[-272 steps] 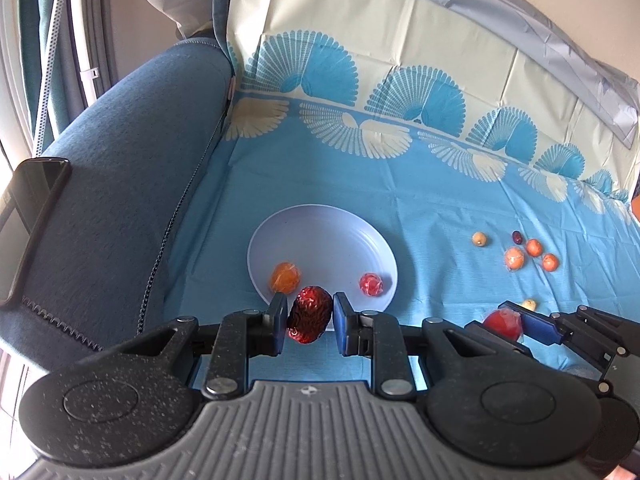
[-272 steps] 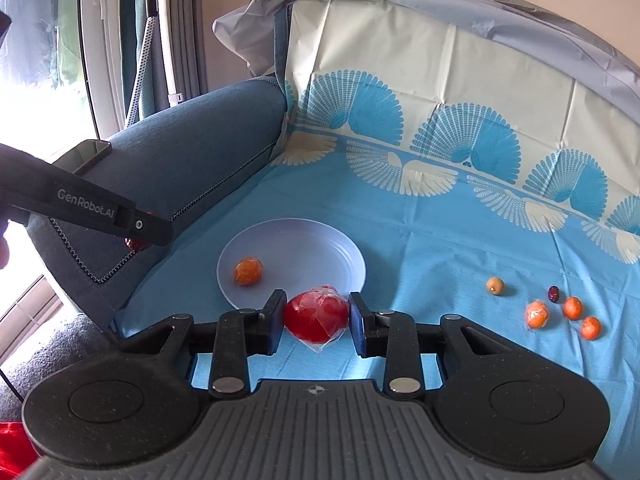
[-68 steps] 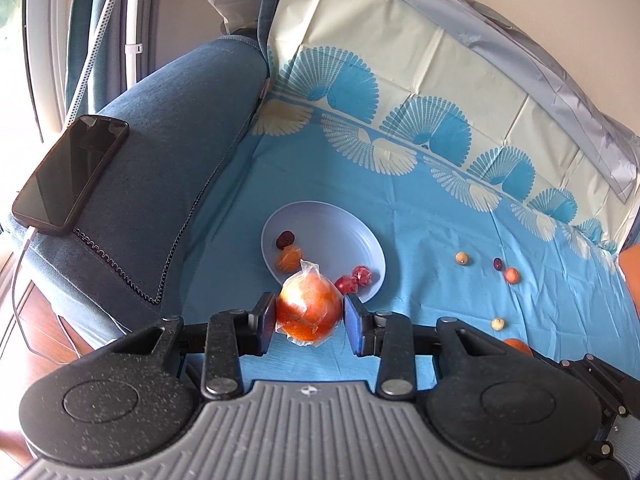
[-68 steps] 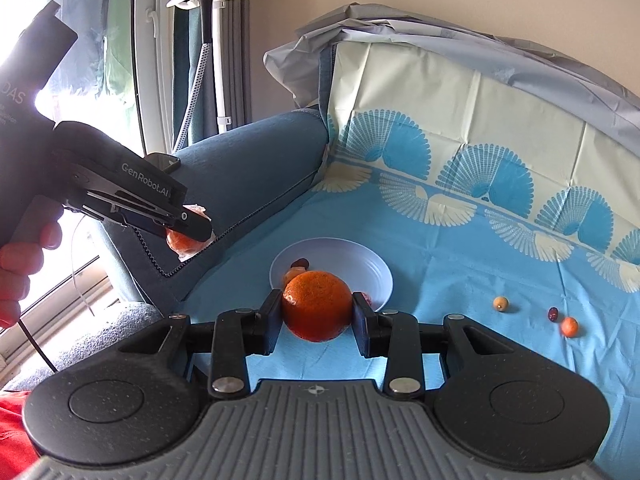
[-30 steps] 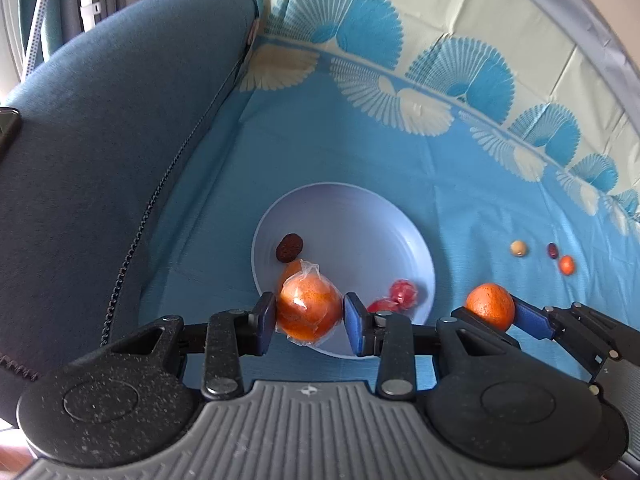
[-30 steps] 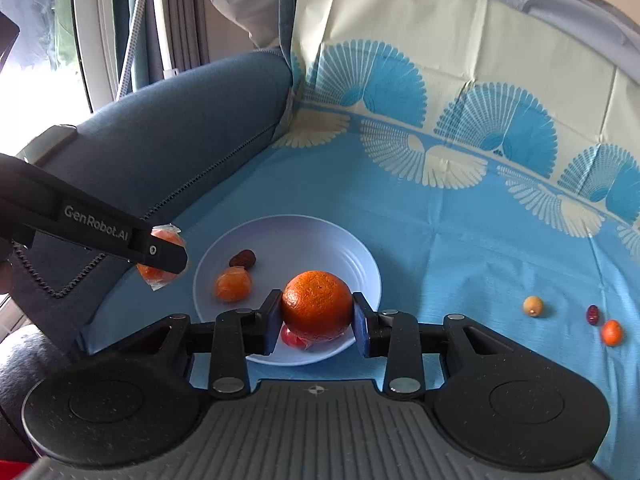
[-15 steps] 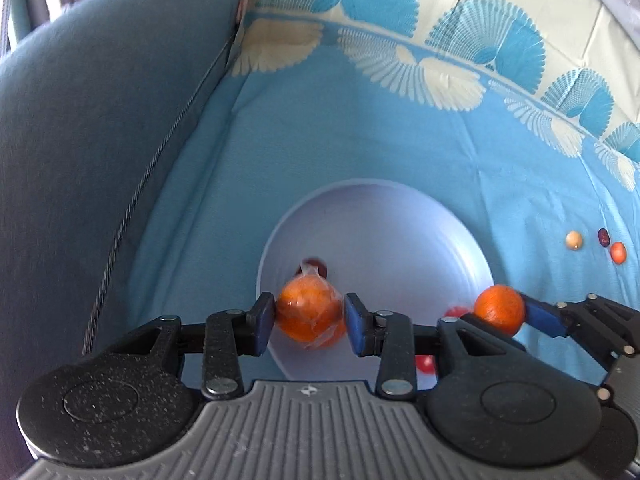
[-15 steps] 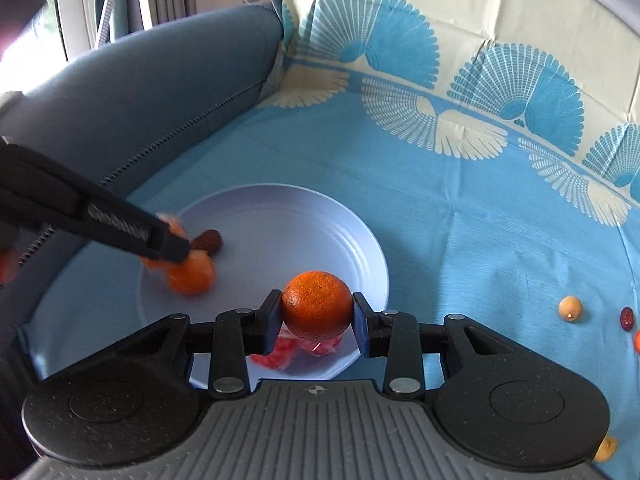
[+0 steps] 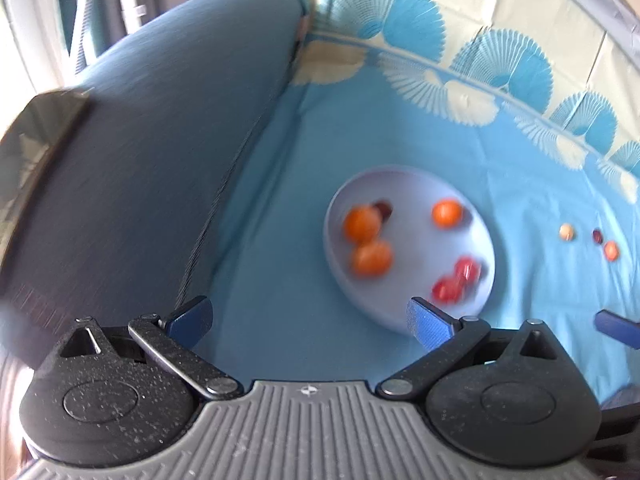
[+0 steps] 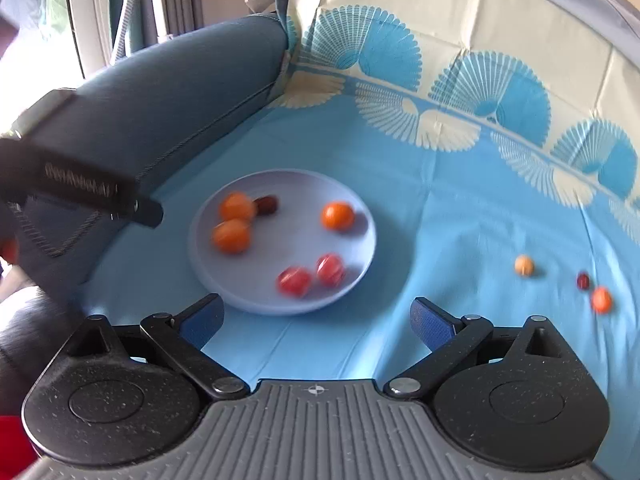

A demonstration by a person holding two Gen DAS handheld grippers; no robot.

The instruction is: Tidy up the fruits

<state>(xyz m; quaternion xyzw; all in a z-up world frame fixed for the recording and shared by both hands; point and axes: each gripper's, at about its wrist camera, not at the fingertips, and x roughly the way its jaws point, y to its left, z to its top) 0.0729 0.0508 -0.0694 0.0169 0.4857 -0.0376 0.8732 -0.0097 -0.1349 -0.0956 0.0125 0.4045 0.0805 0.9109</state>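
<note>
Both tools were spread wide and empty. Ahead of the right tool (image 10: 316, 318) sat the plate (image 10: 360, 276) holding six fruits; three more fruits (image 10: 524, 266) lay loose on the cloth (image 10: 440, 220) to its right. The left tool (image 9: 308, 318) hung left of the plate. The plate's round fruit looked liable to roll out if a tool bumped the rim.

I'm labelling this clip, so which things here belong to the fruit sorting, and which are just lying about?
Part of the job:
plate, holding three orange fruits, two red fruits, one dark fruit
tan fruit, dark red fruit and small orange fruit, loose on the cloth

Just lying about:
phone on the sofa arm
</note>
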